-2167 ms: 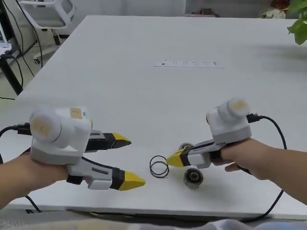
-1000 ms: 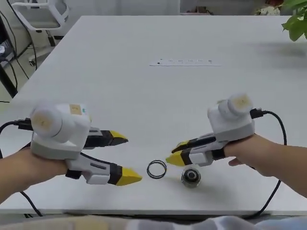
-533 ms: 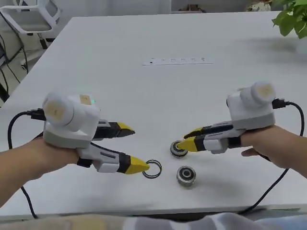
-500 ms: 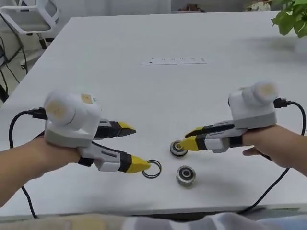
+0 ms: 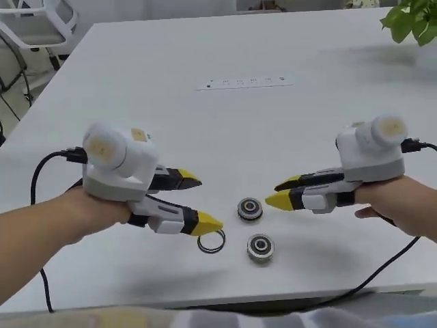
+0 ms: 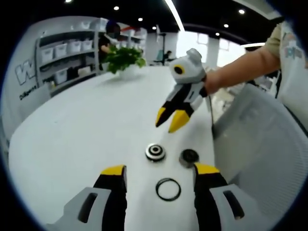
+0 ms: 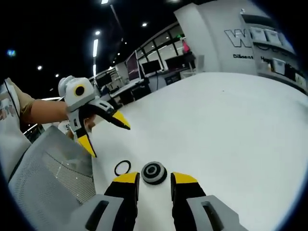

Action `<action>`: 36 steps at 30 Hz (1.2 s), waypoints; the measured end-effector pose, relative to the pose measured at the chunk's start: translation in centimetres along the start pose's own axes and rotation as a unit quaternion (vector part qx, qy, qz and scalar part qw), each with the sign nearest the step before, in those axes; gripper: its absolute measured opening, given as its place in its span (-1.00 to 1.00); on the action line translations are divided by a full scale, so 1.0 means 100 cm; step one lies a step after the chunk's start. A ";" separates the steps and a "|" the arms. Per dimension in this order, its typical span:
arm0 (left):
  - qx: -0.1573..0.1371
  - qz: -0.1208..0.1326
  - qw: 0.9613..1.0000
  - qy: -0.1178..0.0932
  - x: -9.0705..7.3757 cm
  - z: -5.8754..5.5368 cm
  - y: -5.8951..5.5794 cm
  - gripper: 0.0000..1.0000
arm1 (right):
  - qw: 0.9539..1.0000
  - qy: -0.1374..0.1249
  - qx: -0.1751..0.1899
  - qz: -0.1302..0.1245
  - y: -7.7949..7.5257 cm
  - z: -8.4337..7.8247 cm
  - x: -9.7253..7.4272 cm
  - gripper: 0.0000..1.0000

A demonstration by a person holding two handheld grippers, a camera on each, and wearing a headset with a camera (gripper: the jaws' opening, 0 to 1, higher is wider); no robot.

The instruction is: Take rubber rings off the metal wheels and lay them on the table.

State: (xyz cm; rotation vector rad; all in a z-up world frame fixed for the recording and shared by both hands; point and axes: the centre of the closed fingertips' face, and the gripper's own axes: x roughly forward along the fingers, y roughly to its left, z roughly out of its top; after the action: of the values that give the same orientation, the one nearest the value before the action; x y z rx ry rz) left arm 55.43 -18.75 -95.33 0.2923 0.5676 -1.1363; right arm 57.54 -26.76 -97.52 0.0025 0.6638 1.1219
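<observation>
Two small metal wheels lie near the table's front edge, one farther point(image 5: 250, 209) and one nearer point(image 5: 259, 247). A black rubber ring point(image 5: 211, 241) lies flat to their left. My left gripper point(image 5: 199, 202) is open wide, its lower jaw tip just above the ring's far edge. In the left gripper view the ring point(image 6: 168, 189) sits between my jaws, with both wheels point(image 6: 155, 152) point(image 6: 188, 156) beyond. My right gripper point(image 5: 278, 193) hovers right of the far wheel, open a little, holding nothing. The right gripper view has that wheel point(image 7: 154, 172) just ahead of my jaws and the ring point(image 7: 122, 167) to its left.
The white table point(image 5: 225, 130) stretches far ahead, with a strip of small markings point(image 5: 246, 83) at mid-table. A potted plant point(image 5: 410, 20) stands at the far right corner. Cables trail from both grippers over the front edge. A chair point(image 5: 34, 27) stands off the far left.
My right gripper has drawn back to the right, off the far wheel. My left gripper has moved in, with its lower tip now over the ring. The head camera shifted.
</observation>
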 end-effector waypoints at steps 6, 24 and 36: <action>-0.001 -0.002 1.000 0.006 0.010 -0.004 0.003 0.05 | 1.000 0.010 -0.011 0.003 -0.002 -0.012 0.002 -0.57; -0.011 -0.008 1.000 0.016 0.038 -0.009 0.005 -0.16 | 0.999 0.029 -0.039 0.015 -0.004 -0.025 0.023 -0.60; -0.017 -0.011 1.000 0.014 0.056 -0.002 0.006 -0.31 | 0.997 0.035 -0.066 0.019 -0.005 -0.027 0.033 -0.58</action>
State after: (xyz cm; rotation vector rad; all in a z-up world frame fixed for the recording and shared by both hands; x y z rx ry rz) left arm 57.60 -22.69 -98.70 0.2750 0.6155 -1.1438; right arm 57.50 -25.11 -101.54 -0.1379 0.6522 1.2060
